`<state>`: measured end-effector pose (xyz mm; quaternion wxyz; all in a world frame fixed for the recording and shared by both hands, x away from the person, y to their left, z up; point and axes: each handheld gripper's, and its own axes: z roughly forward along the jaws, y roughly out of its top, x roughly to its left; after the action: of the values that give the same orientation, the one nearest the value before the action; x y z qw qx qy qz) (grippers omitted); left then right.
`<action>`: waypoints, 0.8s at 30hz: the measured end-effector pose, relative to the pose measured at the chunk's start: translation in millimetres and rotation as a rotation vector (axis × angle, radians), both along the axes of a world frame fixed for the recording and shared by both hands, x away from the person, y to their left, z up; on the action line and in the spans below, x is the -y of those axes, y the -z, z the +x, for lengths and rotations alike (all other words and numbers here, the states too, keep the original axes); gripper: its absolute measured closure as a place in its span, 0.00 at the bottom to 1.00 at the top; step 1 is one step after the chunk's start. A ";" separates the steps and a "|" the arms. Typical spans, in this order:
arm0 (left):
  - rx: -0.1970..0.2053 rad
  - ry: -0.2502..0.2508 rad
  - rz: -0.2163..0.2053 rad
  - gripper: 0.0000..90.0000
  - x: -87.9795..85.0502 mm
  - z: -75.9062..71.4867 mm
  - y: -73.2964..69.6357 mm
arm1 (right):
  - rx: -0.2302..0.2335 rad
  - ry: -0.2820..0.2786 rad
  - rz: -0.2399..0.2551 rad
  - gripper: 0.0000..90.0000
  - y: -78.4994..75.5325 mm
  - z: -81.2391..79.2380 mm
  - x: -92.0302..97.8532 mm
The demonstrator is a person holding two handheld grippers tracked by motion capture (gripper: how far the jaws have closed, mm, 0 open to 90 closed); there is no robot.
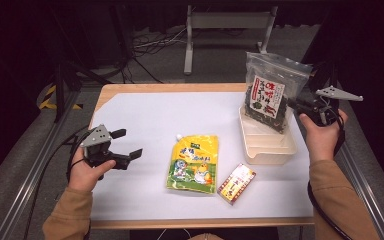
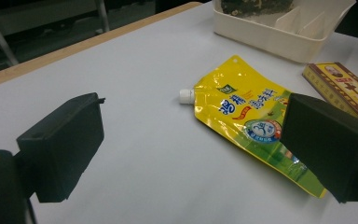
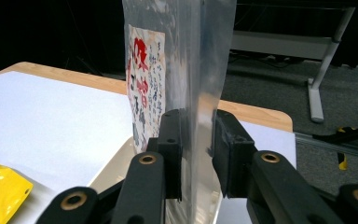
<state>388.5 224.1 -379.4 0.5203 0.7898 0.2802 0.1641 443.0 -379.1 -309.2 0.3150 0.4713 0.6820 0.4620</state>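
Observation:
A clear bag of dark dried seaweed (image 1: 272, 95) with a white and red label stands upright in the far end of a cream tray (image 1: 270, 152) at the right of the table. My right gripper (image 1: 296, 105) reaches in from the right at the bag's edge. In the right gripper view the bag (image 3: 186, 70) passes between the two pads (image 3: 172, 154) of the right gripper (image 3: 197, 154), and a thin gap shows on one side. My left gripper (image 1: 128, 143) hovers open over the table's left side with nothing in it (image 2: 191, 149).
A yellow spout pouch (image 1: 194, 164) lies flat mid-table, its white cap (image 2: 185, 95) pointing away. A small red and yellow box (image 1: 236, 183) lies to its right, in front of the tray (image 2: 279, 35). White paper covers the wooden tabletop (image 1: 180, 87).

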 end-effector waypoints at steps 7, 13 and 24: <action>-0.010 0.019 -0.001 0.07 8.1 5.9 0.7 | 0.005 0.011 0.012 0.66 -2.6 -7.5 3.2; -0.012 0.033 0.000 0.07 14.0 10.4 1.1 | 0.019 -0.001 0.003 0.60 -10.2 -16.0 3.2; -0.027 0.037 0.001 0.06 23.6 14.1 -1.7 | 0.034 -0.032 -0.086 0.57 -17.7 -41.4 -6.1</action>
<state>402.5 200.5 -377.7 0.5192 0.7972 0.2723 0.1438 401.5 -373.0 -291.5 0.3391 0.4385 0.7033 0.4451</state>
